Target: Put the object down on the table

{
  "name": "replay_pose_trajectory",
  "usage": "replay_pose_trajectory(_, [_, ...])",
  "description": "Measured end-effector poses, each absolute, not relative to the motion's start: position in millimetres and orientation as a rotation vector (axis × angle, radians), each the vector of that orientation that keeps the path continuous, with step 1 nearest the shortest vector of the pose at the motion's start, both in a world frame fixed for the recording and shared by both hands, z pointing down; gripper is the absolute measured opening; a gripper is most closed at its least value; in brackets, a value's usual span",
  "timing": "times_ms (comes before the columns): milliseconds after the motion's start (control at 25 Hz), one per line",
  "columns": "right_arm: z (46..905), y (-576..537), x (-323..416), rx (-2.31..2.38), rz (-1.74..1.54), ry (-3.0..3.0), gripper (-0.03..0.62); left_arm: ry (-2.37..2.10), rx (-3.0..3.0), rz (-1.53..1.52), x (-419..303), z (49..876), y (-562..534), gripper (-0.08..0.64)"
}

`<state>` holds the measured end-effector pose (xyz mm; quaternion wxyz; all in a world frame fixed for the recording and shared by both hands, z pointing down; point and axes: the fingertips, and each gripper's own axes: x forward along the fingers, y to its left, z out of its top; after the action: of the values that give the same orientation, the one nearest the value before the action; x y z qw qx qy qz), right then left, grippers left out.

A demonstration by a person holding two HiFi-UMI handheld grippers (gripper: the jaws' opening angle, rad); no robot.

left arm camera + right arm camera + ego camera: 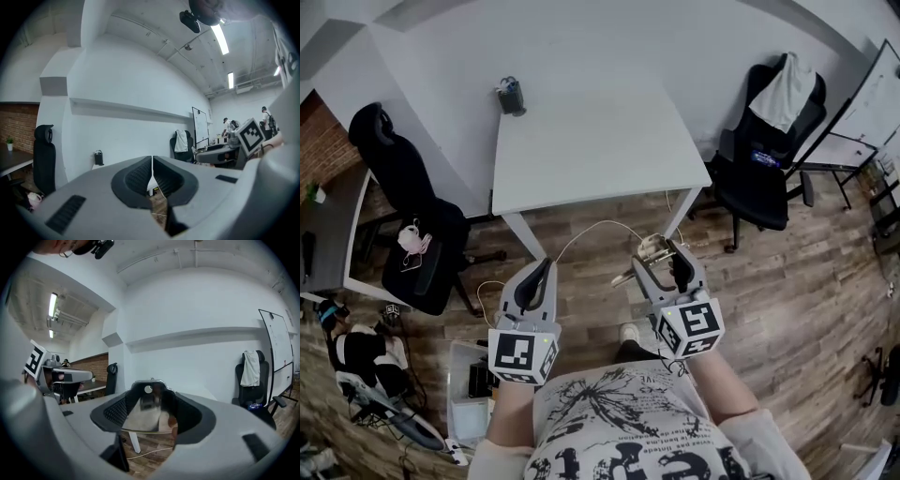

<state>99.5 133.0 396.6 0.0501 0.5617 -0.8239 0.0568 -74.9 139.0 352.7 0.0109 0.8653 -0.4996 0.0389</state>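
A shiny metal object (649, 249) with a small round hole near its top (148, 405) sits between the jaws of my right gripper (663, 261), which is shut on it. I hold it in the air over the wooden floor, just in front of the near edge of the white table (591, 141). My left gripper (538, 274) hangs level with it to the left. Its jaws meet with nothing between them, as the left gripper view (152, 174) shows. In the right gripper view the table (197, 394) lies ahead past the object.
A small dark container (511, 96) stands at the table's far left corner. Black office chairs stand left (412, 225) and right (769, 141) of the table. A white cable (591, 230) trails across the floor under the table's front edge. A whiteboard (862, 112) stands at the far right.
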Motion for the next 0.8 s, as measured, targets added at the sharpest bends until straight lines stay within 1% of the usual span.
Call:
replay_pose_trajectory(200, [388,61,140,1.611,0.146,-2.564,0.282,-1.629,2.705,0.071,-27,344,80,0.012])
replay_pose_trajectory(360, [394,9,156,1.542,0.141,-2.587,0.282,-1.704,2.685,0.085,-5,339,35,0.012])
replay_pose_trajectory(800, [430,-98,152,1.435,0.229,-2.59,0.282,-1.762,2.543,0.146,-15,383,-68,0.012])
